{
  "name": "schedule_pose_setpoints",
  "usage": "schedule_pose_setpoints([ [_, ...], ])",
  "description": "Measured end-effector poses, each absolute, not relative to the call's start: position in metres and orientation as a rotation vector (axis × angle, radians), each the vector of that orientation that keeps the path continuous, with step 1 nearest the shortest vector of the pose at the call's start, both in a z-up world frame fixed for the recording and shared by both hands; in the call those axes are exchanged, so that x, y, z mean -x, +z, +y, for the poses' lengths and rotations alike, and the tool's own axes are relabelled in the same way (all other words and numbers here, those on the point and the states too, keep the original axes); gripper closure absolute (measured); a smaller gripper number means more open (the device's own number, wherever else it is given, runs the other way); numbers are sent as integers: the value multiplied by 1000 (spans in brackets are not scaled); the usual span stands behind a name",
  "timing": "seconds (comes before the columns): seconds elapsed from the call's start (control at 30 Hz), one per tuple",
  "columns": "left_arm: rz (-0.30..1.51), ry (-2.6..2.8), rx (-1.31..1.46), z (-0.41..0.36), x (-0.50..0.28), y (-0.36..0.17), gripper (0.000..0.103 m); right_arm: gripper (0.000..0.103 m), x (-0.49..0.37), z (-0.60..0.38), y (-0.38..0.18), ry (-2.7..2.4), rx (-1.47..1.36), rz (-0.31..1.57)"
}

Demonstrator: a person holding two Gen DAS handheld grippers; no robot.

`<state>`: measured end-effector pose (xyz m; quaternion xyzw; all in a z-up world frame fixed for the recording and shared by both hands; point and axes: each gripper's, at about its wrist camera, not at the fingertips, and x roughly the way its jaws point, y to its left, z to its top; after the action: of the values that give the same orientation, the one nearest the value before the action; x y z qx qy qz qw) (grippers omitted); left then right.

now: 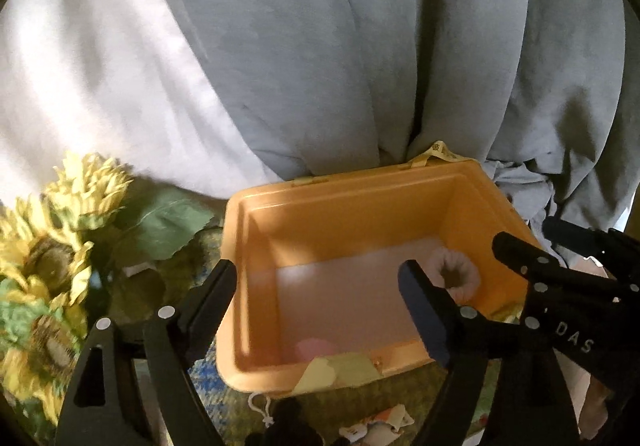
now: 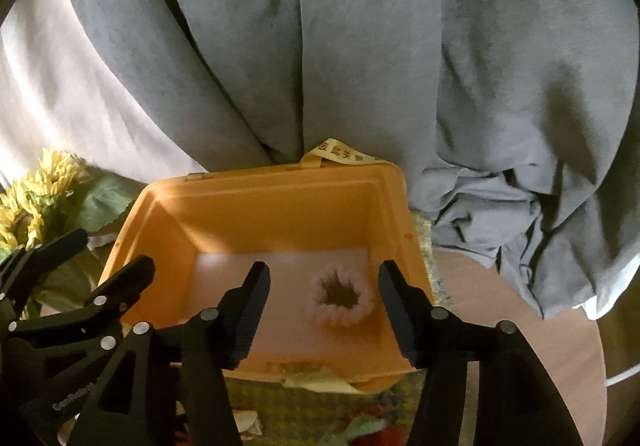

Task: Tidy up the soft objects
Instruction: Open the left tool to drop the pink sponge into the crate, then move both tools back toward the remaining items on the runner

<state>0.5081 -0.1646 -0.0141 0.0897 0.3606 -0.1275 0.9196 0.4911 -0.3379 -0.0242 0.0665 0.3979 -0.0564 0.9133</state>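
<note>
- Pink fluffy scrunchie (image 2: 340,300) is down on the floor of the orange bin (image 2: 276,202), right-hand side, lying free – nothing touching it, so that one looks done.
- Right gripper (image 2: 324,316) hangs over the bin w/ fingers apart; scrunchie sits in the gap below but pads aren't on it.
- Left gripper (image 1: 320,306) also over the bin, fingers wide apart, nothing between them.
- Something small & pink (image 1: 314,350) at the near wall inside – too blurred to name.
- Still outside, near edge: yellow-green cloth bits (image 1: 340,370), partly draped on the rim, plus crumpled scraps (image 1: 376,428) on the worktop.
- Sunflowers (image 1: 52,258) left of bin, grey curtain (image 2: 360,46) behind – prob. not part of the job.
- Verdict: at least one item in, several to go.
</note>
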Motion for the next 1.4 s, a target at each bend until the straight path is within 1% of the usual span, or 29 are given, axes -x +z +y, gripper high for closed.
schedule_pose_setpoints([
  [0.3, 648, -232, -167, -143, -457, 12, 18, 32, -444, -326, 3, -132, -124, 733],
  [0.4, 614, -231, -159, -133, -438, 21, 14, 29, -427, -317, 12, -127, -129, 704],
  [0.47, 592, -229, -152, -125, -425, 27, 11, 28, -414, -310, 17, -114, -124, 688],
  [0.5, 579, -231, -154, -121, -417, 29, 8, 28, -408, -307, 19, -111, -121, 683],
  [0.8, 540, -199, -146, -96, -369, 35, 0, 20, -359, -284, 27, -119, -93, 643],
  [1.0, 536, -152, -157, -81, -342, 26, 0, 18, -331, -273, 24, -142, -66, 620],
  [1.4, 549, -104, -239, -55, -301, -6, 0, 18, -297, -242, -3, -109, -27, 662],
])
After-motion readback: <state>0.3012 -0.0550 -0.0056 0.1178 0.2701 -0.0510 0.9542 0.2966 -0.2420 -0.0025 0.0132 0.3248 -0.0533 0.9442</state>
